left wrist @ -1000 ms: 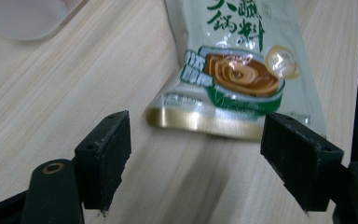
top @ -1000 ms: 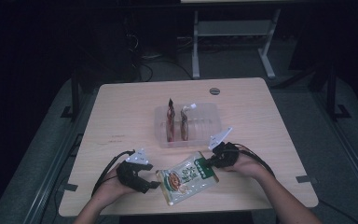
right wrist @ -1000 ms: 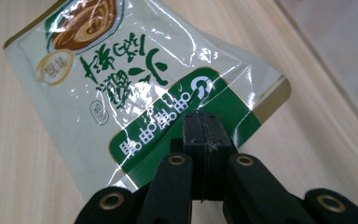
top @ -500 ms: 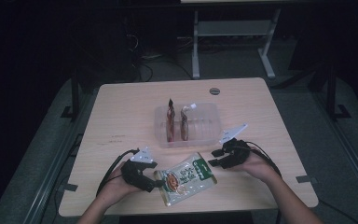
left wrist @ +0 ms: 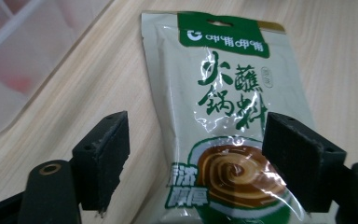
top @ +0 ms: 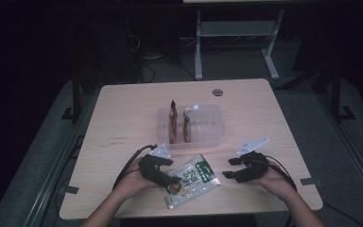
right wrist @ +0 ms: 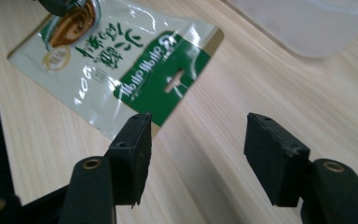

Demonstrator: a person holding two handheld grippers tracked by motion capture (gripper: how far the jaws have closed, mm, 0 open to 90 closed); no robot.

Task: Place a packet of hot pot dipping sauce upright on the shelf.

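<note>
The right claw (top: 230,168) has drawn back from the green-and-white foil sauce packet (top: 190,179) and now rests apart from it, jaws spread. The left claw (top: 170,172), also spread, straddles the packet, which lies flat on the wooden worktop (top: 123,123). The clear plastic tray (top: 203,137) stands beyond, unobstructed.

A glossy, crinkled plastic sauce packet (left wrist: 233,116) is catching glare on a matt, pale wood-grain table (top: 123,113). A clear, smooth plastic container (top: 208,123) is sitting beyond, and matt black, slightly rough gripper pads (right wrist: 135,154) are showing.
</note>
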